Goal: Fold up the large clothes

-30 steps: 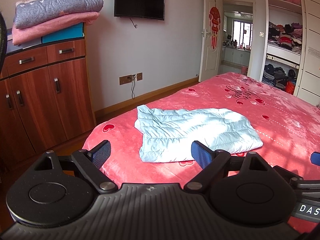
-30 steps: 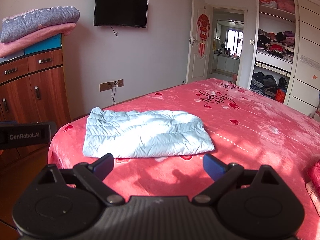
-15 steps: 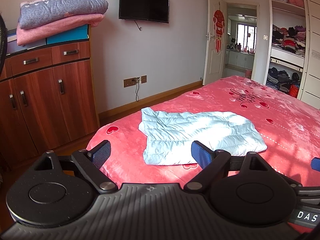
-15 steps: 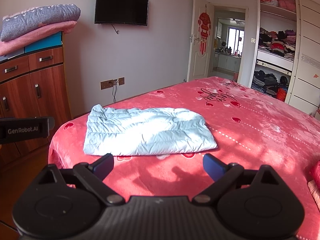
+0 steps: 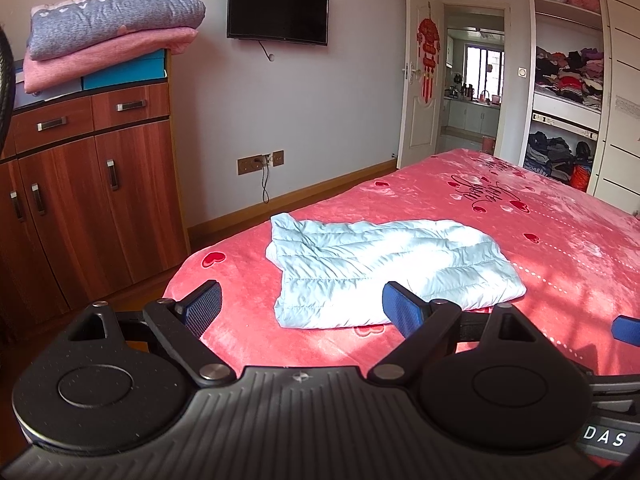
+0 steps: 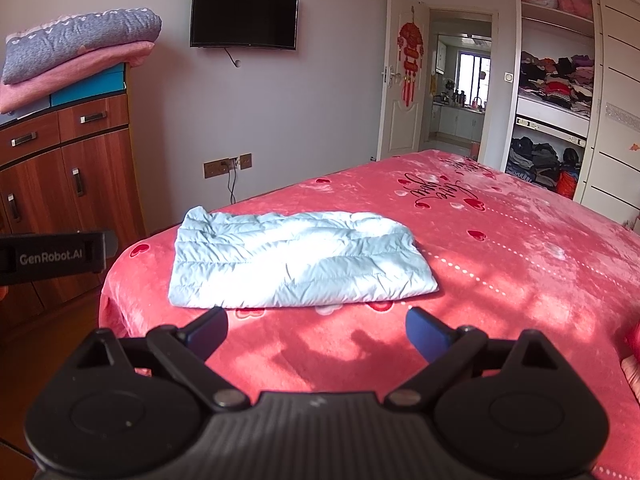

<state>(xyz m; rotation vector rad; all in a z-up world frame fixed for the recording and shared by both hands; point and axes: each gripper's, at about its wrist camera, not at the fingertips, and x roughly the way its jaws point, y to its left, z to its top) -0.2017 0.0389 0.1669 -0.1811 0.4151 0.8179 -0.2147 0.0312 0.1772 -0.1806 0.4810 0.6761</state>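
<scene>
Left gripper (image 5: 302, 306): fingers (image 5: 204, 308) spread wide, blue pads facing inward, nothing held between them. The gripper is held above the near edge of the bed (image 5: 560, 240), clear of the fabric. At the right edge of the left wrist view a blue pad of the other gripper is seen, apart from the garment.

Right gripper (image 6: 316, 330): fingers (image 6: 426, 332) likewise wide apart and empty, held over the bedspread just short of the garment's near hem. No contact with the cloth is seen. The side of the left gripper, marked "GenRobot.AI", is seen at the left edge of the right wrist view.

Task item: a pale blue quilted jacket (image 6: 296, 256) lies flat on the bed near its foot corner, already folded into a long rectangular bundle. Its long axis runs left to right across both views. The collar end is slightly raised and rumpled at the far left; the rest lies smooth, part in sunlight, part in shade.

Bed: pink-red spread with red hearts and dark script lettering.

Surroundings: a wooden cabinet (image 5: 80, 184) stands to the left, with folded blankets (image 5: 108, 40) stacked on top. A dark television (image 5: 278, 10) is mounted on the wall. An open door and an open wardrobe (image 5: 568, 92) with clothes on its shelves are seen at the right.
</scene>
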